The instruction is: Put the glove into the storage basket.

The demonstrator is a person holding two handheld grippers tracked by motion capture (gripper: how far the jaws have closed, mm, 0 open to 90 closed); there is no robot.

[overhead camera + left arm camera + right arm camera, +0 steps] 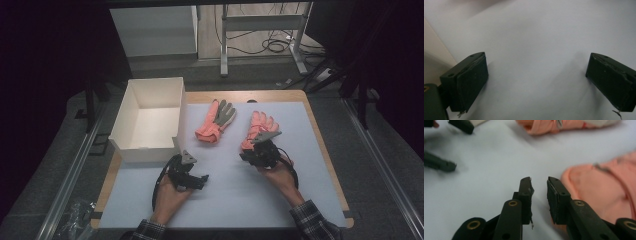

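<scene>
Tongs (536, 80) on the left stand spread wide over bare white bench (225, 200), nothing between them, beside the white box (150, 117). 1 pink glove (216, 121) lies mid-bench. Right tongs (539, 195) are parted by a narrow gap, pinching nothing, just beside the second glove (604, 192), whose cuff they partly hide from above.

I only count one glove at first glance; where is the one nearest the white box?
In the high view, that glove lies on the white mat's far half, just right of the white box and left of the other glove.
</scene>
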